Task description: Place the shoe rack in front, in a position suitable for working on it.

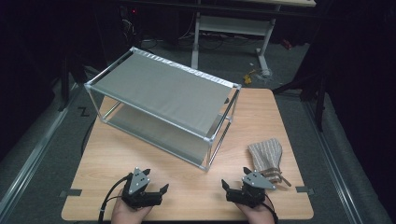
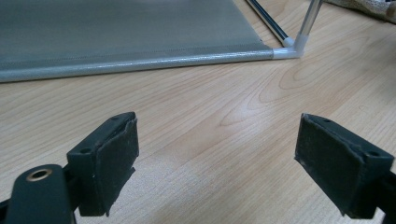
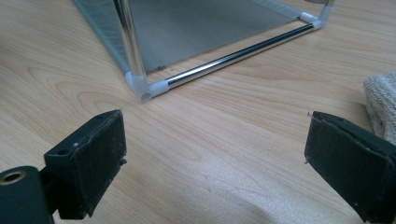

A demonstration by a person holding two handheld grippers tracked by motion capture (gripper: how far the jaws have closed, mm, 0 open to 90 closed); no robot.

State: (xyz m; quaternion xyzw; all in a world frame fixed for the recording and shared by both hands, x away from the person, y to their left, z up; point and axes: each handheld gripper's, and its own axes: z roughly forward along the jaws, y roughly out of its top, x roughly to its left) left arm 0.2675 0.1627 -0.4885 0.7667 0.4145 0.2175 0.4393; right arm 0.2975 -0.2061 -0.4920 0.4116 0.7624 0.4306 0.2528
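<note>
**Wooden table, both grippers idle at the near edge**

Grey two-shelf rack (image 1: 163, 109) on the table (image 1: 140, 154), standing across the far left part, one foot post toward the middle. Folded beige cloth (image 1: 266, 154) near the right edge, just beyond the right gripper (image 1: 238, 179). Left gripper (image 1: 156, 182) at the near edge, left of centre, jaws wide apart, nothing between them but bare wood. Right gripper at the near edge too, jaws spread, empty, cloth beside one jaw, not touching.
</note>
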